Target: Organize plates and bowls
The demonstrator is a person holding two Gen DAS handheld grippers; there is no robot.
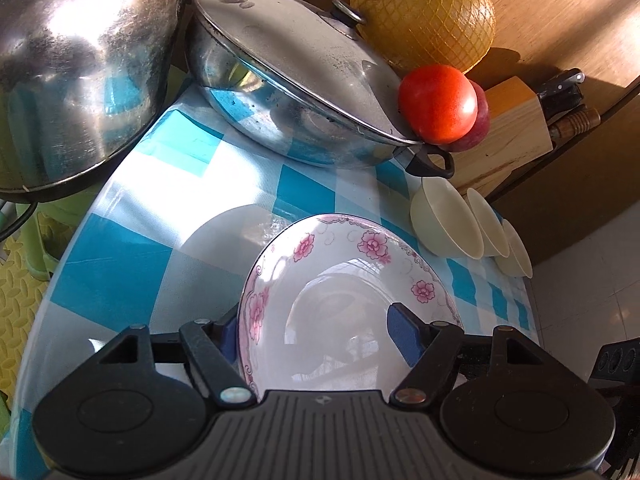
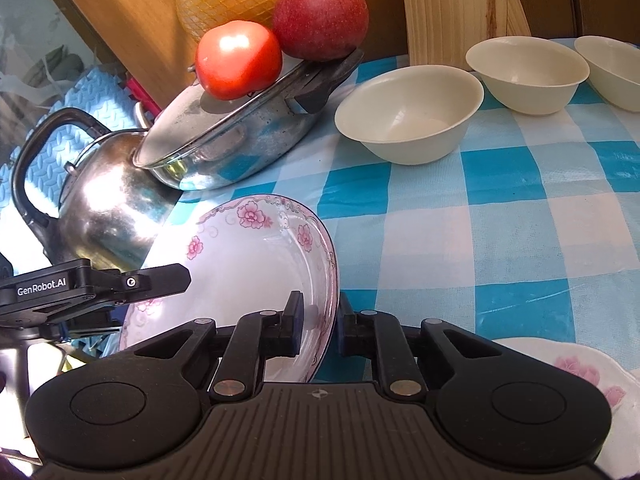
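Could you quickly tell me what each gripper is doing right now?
Left gripper: open, jaws astride the white pink-flowered plate.
Right gripper: shut on that plate's rim.

"GenRobot.AI" on left gripper [image 2: 160, 280] body; pomelo tag unreadable.

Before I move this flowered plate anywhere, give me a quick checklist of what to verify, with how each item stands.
1. Right gripper clamped on the floral plate rim: ok, its pads close on the rim.
2. Left gripper gripping that plate: cannot tell; its jaws straddle the opposite edge, contact unclear.
3. Plate level: not ok, it is tilted.
4. Second floral plate in sight for stacking: ok, partly in view at lower right.
5. Cream bowls clear of the held plate: ok, they stand apart from it.
6. Tomato steady on the pot lid: cannot tell; it sits near the lid's edge.
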